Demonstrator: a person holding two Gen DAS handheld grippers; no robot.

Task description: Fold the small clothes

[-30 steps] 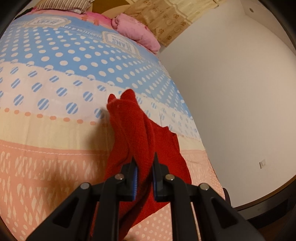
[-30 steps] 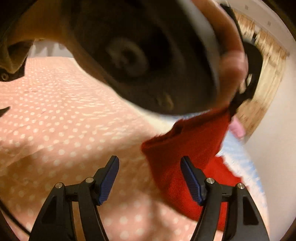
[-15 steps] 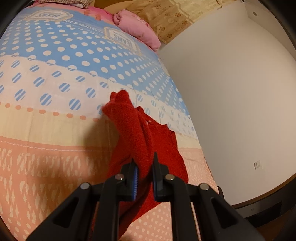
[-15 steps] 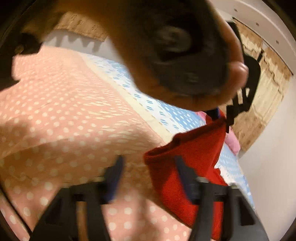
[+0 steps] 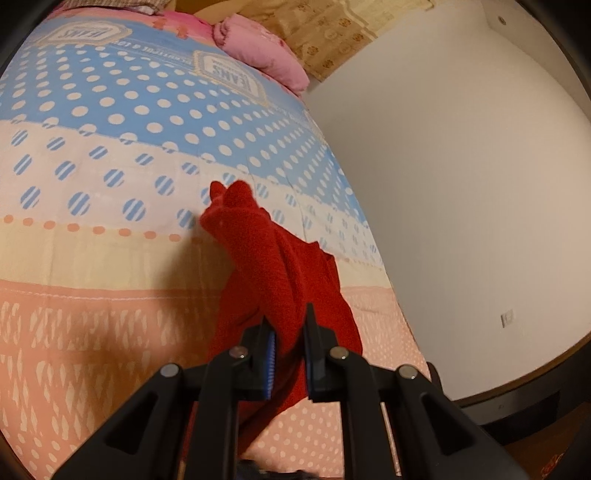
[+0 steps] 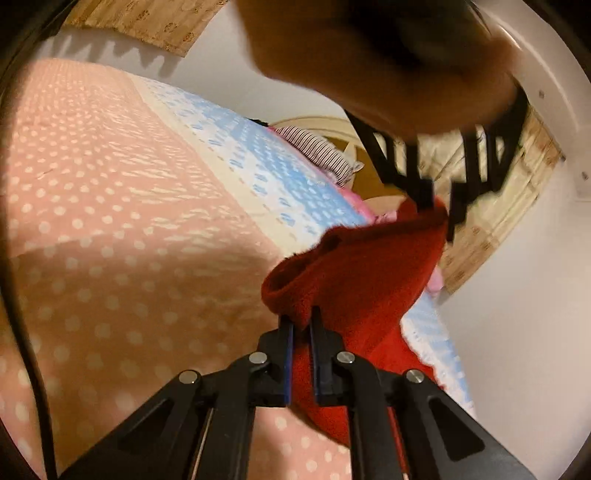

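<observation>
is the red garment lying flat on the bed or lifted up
Lifted and bunched: the red garment hangs pinched between the left gripper and right gripper, its lower part trailing toward the bed.

Home bedroom. Bed (image 5: 110, 258) with a polka-dot quilt, pink pillow (image 5: 266, 55) and striped pillow (image 6: 317, 147) at its head. Plain white wall (image 5: 461, 184), patterned curtain (image 5: 325, 33).

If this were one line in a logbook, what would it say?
left gripper: shut on red garment | right gripper: shut on its edge | garment: lifted above bedspread | fold: not done
</observation>
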